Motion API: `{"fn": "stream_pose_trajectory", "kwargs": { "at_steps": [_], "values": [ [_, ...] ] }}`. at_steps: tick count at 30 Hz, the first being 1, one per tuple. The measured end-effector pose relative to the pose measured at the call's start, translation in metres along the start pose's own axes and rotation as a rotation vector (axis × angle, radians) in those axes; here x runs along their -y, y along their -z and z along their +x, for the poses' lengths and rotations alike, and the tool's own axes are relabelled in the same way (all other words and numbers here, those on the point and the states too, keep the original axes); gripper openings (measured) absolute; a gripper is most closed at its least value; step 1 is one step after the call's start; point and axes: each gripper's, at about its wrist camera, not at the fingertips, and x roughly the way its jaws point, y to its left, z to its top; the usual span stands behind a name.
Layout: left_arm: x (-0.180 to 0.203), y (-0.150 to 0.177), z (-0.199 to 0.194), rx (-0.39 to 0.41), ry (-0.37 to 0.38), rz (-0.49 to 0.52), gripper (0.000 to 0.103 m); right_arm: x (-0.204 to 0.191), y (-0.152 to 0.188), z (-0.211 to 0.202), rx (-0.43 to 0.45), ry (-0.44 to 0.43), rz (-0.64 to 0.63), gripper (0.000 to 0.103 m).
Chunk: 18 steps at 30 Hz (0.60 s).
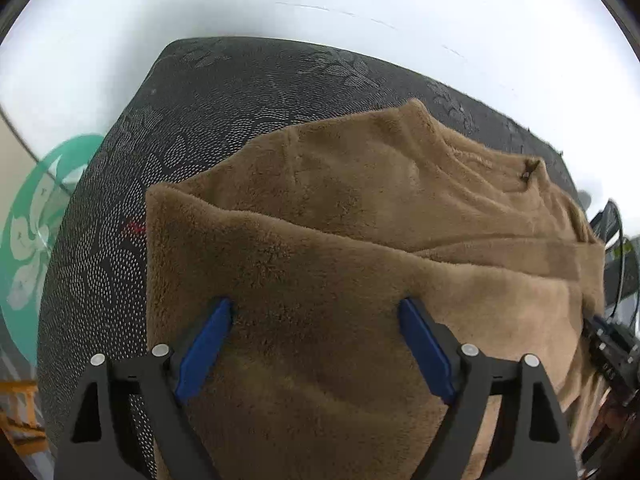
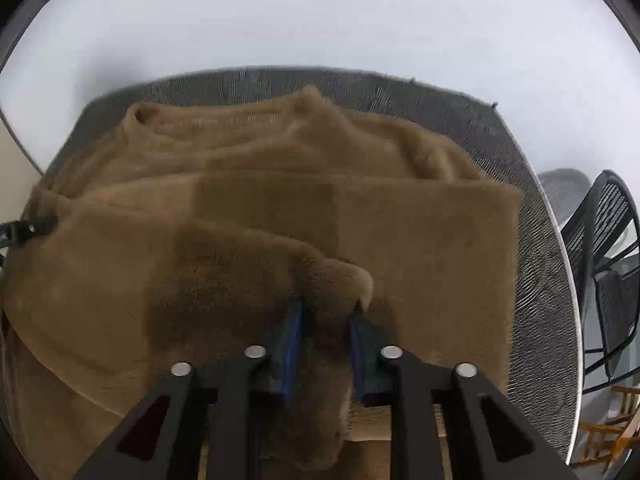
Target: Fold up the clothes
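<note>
Across dark patterned mat (image 1: 208, 92) on white table (image 1: 120, 40), brown fleece sweater (image 1: 360, 208) lay partly folded, collar toward far edge, one layer doubled over body. Left gripper (image 1: 316, 312) hovered over near part of sweater, blue fingers (image 1: 204, 348) spread wide, nothing between them. Right gripper (image 2: 326, 316) pinched raised fold of sweater (image 2: 280, 208) between blue pads (image 2: 292, 344). Black mesh chair (image 2: 608, 264) stood beyond table's right edge.

From here I can't see where the brown sweater (image 1: 360, 240) ends: it runs off my left view's bottom edge. In the right view, motion blurs its collar (image 2: 224, 120), and the fold (image 2: 320, 280) hides the right hand-held gripper (image 2: 326, 312) tips.
</note>
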Motion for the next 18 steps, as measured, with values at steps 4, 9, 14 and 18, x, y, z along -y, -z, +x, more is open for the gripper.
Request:
{"fn": "stream_pose_trajectory", "kwargs": {
  "at_steps": [4,9,14,18],
  "values": [
    [0.004,0.002,0.007,-0.009,-0.019,0.027,0.089,0.006,-0.001,-0.011,0.03,0.011,0.025,0.078],
    [0.015,0.02,0.002,-0.018,-0.026,0.064,0.089,0.017,0.007,-0.059,0.136,-0.016,0.053,0.078],
    [0.026,0.037,-0.003,-0.026,-0.032,0.101,0.089,0.007,0.034,-0.086,0.149,-0.054,0.007,0.078],
    [0.034,0.052,-0.007,-0.034,-0.037,0.131,0.089,-0.004,0.058,-0.078,0.09,-0.09,-0.02,0.078]
  ]
}}
